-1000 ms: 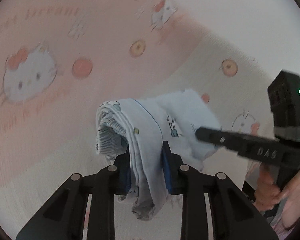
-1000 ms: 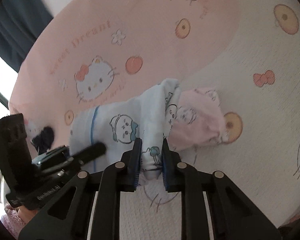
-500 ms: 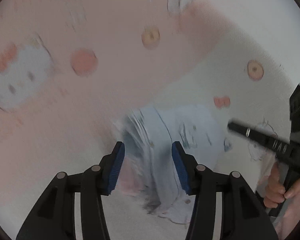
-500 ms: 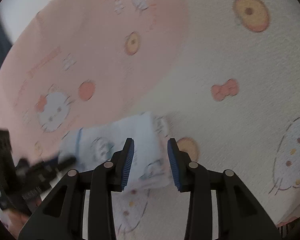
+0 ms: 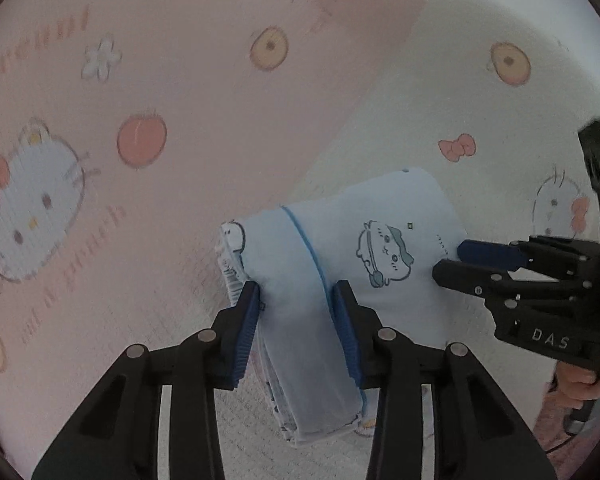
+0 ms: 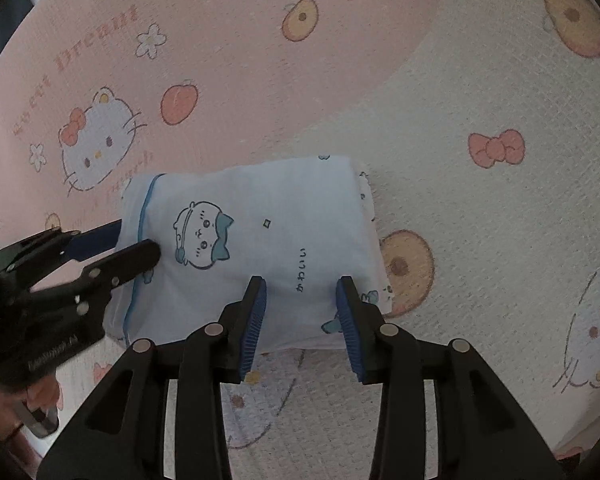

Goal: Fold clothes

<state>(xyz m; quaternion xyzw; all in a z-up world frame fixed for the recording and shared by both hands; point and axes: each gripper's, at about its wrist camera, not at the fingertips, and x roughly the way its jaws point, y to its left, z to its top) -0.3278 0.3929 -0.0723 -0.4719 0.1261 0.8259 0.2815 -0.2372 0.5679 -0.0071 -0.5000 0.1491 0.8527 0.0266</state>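
While both my grippers hover, the folded pale-blue garment (image 6: 252,248) lies on the cartoon-print bedsheet (image 6: 480,92).
Left gripper (image 5: 298,320) just narrowed, right gripper (image 6: 302,312) parted, neither pinching; I judge this fold finished, pressing flat next.

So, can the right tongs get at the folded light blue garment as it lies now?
Probably yes. The right tongs stand open over the near edge of the folded light blue garment, which lies flat on the bedsheet. Nothing covers that edge; the left tongs work at the opposite end.
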